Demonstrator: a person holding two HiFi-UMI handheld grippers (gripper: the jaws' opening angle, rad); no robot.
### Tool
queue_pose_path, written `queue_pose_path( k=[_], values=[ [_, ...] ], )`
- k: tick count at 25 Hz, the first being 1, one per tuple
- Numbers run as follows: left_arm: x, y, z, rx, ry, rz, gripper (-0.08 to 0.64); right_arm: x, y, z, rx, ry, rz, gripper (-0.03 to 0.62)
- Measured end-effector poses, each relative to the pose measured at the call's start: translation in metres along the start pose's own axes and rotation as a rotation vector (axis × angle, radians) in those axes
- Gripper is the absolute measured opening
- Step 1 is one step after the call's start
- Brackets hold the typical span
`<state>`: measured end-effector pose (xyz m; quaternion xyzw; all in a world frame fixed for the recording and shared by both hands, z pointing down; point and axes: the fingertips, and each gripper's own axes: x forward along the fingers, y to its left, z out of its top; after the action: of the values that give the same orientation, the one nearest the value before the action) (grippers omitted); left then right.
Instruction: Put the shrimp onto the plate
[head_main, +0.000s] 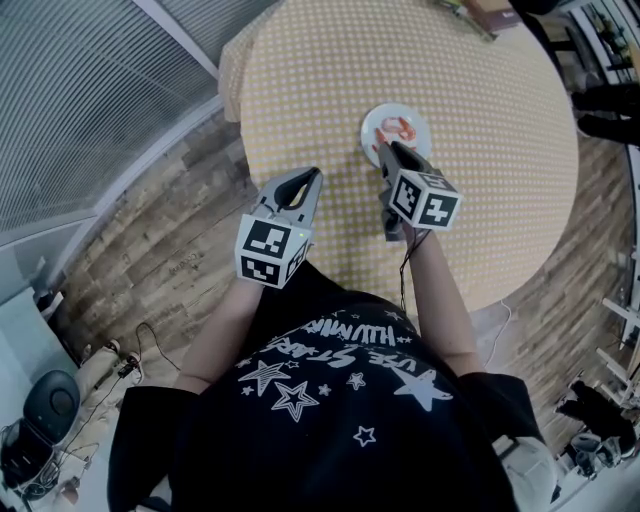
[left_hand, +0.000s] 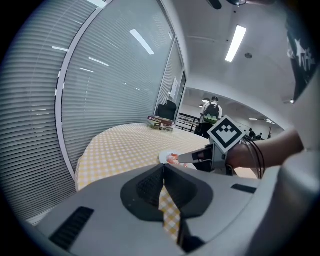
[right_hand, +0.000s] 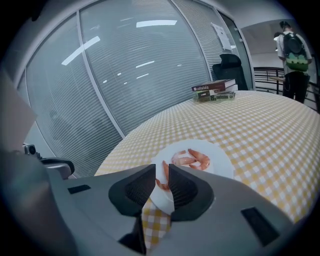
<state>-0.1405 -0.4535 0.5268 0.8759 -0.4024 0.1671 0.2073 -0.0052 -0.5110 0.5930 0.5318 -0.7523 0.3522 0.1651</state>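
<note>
The person's black T-shirt printed with white stars (head_main: 330, 420) is filling the bottom of the head view, and both forearms are reaching out from it over the round table under its yellow-and-white checked cloth (head_main: 480, 200).

The right gripper (right_hand: 160, 169) is hanging over the near rim of the round white plate (right_hand: 222, 162). Its jaws are standing only a narrow slot apart, and a curled pink shrimp (right_hand: 163, 176) is sitting in that slot. It is seemingly being pinched, though the hold looks light. The shrimp's long axis is running along the jaws, pointing away from the gripper's camera towards the plate's middle. There several more pink shrimps (right_hand: 192, 159) are lying ahead and a little to the right.

The left gripper (head_main: 312, 178) is idling at the table's near edge, well to the left of the plate. Its jaws are meeting at the tips with nothing between them.

The right gripper is much the nearer, so the release is falling to it. Because the shrimp is hanging above the rim rather than the centre, easing forward before parting the jaws would be safer.
</note>
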Motion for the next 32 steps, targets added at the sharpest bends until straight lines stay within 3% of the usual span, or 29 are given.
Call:
queue_pose_path(
  k=[13,24,32],
  values=[
    [-0.009,-0.032,0.008,0.059,-0.028,0.002,0.009,-0.04,0.0,0.004,0.053,-0.09,0.024,0.067],
    [-0.035,-0.082,0.016,0.097,-0.08,0.032,0.009,-0.113,-0.017,-0.004,0.065,-0.162,0.029,0.067],
    [-0.049,-0.133,0.018,0.117,-0.122,0.033,0.009,-0.175,-0.022,-0.016,0.069,-0.214,0.091,0.066]
  ],
)
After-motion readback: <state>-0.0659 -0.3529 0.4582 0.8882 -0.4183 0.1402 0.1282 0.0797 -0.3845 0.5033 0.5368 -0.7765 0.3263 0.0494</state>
